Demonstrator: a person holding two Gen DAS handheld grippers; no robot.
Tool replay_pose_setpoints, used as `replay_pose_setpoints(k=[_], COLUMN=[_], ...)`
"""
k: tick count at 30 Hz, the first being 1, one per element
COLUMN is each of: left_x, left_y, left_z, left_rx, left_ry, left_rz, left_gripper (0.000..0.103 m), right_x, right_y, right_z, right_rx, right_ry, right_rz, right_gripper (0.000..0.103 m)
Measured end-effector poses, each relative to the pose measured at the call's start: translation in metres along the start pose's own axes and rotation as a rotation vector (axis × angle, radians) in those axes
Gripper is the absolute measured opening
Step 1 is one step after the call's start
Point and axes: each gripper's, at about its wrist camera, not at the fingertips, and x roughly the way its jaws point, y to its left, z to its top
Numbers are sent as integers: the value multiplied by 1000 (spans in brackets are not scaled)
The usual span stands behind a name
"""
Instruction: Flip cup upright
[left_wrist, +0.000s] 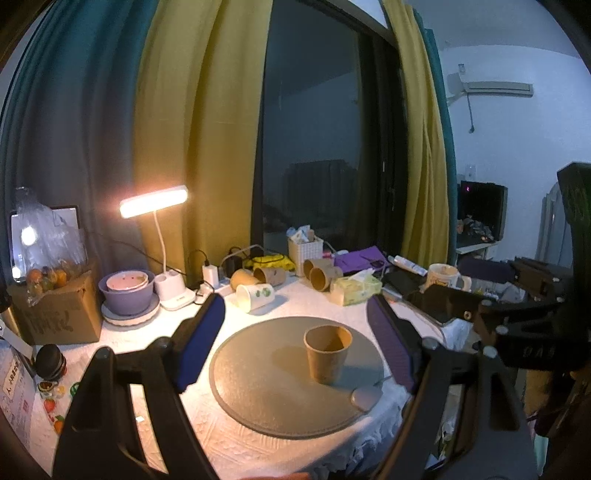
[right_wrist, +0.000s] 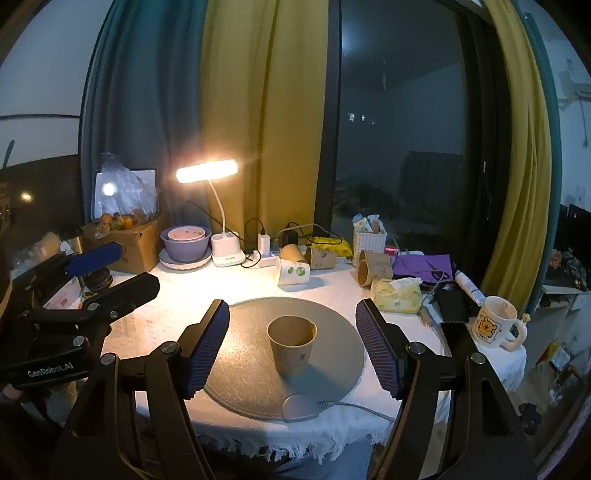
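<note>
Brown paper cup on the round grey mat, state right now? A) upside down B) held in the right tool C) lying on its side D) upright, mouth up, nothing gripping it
D: the brown paper cup stands mouth up on the round grey mat, and both the right tool and the left tool are open, clear of it.

Lit desk lamp (right_wrist: 207, 170) behind round grey mat (right_wrist: 332, 332); mug (right_wrist: 495, 325) right.
</note>
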Motion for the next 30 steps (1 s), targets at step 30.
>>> replay_pose_setpoints(k=[30], left_x=[-12], left_y=[2], left_z=[8], left_rx=[-13], left_ry=[-37], left_rz=[-2], left_gripper=[81], right_x=[-6], right_y=[2], right_z=[4], right_rx=[-7], right_ry=[-10], right_rz=[7], right_gripper=[74])
